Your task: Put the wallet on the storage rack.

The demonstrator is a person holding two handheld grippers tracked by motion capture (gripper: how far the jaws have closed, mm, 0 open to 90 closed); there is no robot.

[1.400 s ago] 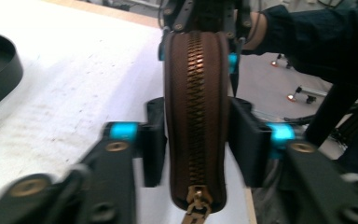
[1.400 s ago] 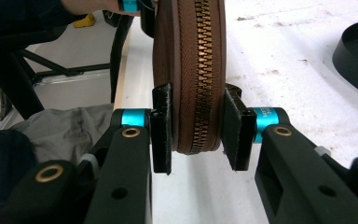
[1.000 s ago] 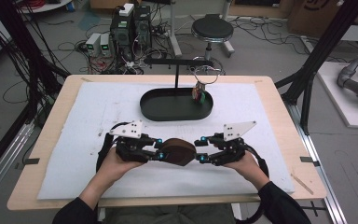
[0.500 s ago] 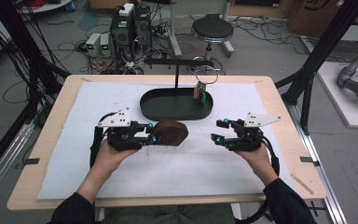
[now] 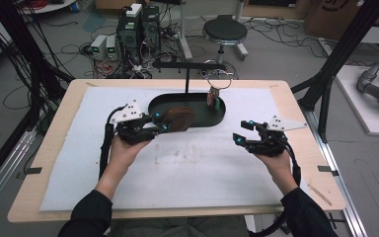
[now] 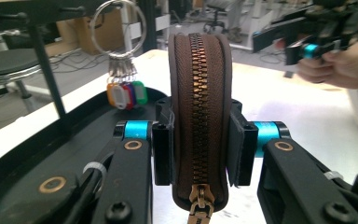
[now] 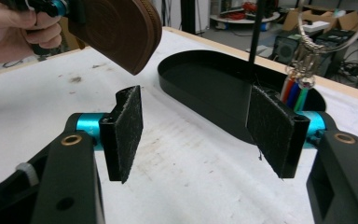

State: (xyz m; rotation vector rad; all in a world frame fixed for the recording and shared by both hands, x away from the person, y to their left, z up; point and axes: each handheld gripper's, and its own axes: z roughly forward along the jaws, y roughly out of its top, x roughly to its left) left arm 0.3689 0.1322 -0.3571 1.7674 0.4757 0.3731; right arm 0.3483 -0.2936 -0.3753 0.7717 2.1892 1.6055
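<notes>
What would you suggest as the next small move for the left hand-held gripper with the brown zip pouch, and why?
Probably lower the pouch into the black oval tray and then let go. The left hand-held gripper is clamped on the brown zip pouch, holding it on edge at the tray's near left rim, not yet resting inside. The right hand-held gripper is open, apart from it, so the left carries it alone.

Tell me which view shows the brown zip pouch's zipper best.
The left gripper view: the brown zip pouch stands edge-on, clamped in the left gripper, zipper facing the camera. The high view shows its flat side over the black tray; the right gripper view shows one corner.
</notes>
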